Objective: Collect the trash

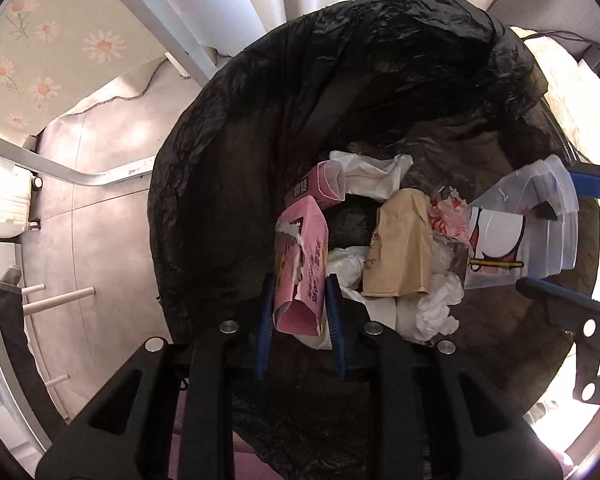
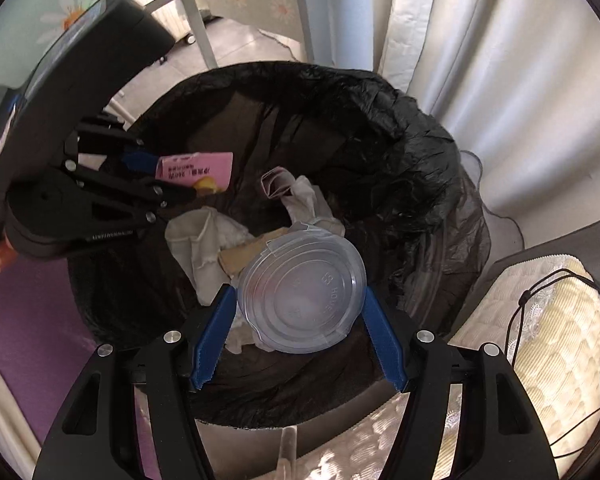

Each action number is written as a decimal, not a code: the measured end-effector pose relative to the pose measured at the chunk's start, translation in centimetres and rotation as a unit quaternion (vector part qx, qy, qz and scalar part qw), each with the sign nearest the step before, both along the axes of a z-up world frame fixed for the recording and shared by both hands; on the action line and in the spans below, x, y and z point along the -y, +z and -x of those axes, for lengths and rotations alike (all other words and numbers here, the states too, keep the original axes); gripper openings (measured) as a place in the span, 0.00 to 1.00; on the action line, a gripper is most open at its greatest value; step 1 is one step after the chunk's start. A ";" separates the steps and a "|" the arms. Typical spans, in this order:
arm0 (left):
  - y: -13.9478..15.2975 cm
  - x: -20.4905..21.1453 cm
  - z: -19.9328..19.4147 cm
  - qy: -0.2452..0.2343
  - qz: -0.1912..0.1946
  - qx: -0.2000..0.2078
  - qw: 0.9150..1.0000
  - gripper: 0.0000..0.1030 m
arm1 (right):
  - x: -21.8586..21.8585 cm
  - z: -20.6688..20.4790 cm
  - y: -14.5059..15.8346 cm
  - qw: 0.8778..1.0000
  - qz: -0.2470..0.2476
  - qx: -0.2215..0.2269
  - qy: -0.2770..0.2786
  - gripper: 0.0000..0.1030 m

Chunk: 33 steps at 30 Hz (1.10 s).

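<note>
pink carton (image 1: pixel 300 268) sits clamped in the left claw (image 1: pixel 300 280) above the black-lined bin (image 1: pixel 220 152); on the right, the right claw (image 2: pixel 300 300) grips a clear plastic container (image 2: pixel 304 296) over the trash inside.

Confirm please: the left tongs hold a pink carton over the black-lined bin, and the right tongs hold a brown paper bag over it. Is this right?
One detail is wrong. The right tongs hold a clear plastic lid, not a brown paper bag, as the right wrist view shows. The left tongs do hold the pink carton over the black-lined bin.
</note>
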<state>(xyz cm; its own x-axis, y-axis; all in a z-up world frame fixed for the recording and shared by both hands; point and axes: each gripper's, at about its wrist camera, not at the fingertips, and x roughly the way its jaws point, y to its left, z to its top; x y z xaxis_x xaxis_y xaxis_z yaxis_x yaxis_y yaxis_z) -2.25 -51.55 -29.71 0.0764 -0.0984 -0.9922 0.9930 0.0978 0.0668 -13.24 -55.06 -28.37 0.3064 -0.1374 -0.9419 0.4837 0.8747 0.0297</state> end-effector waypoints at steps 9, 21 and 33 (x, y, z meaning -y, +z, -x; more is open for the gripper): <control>0.9 0.3 1.6 -0.064 0.038 -0.005 0.997 0.87 | -1.9 -0.5 -0.2 0.998 0.033 -0.001 0.050 0.84; 12.0 -2.7 4.2 -0.060 0.224 -0.024 0.972 0.91 | -2.6 5.9 10.9 0.991 0.010 0.115 0.068 0.85; 31.8 -8.3 2.0 0.039 0.423 -0.019 0.905 0.94 | -4.0 10.2 30.4 0.923 0.118 0.343 0.129 0.93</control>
<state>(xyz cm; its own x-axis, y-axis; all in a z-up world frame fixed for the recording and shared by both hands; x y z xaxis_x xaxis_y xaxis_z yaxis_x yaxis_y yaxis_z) -4.22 -43.26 2.11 0.0824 -0.8203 -0.5660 0.9809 0.1673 -0.0996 -23.45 -51.02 2.04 0.8707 -0.1532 -0.4674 0.1964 0.9795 0.0448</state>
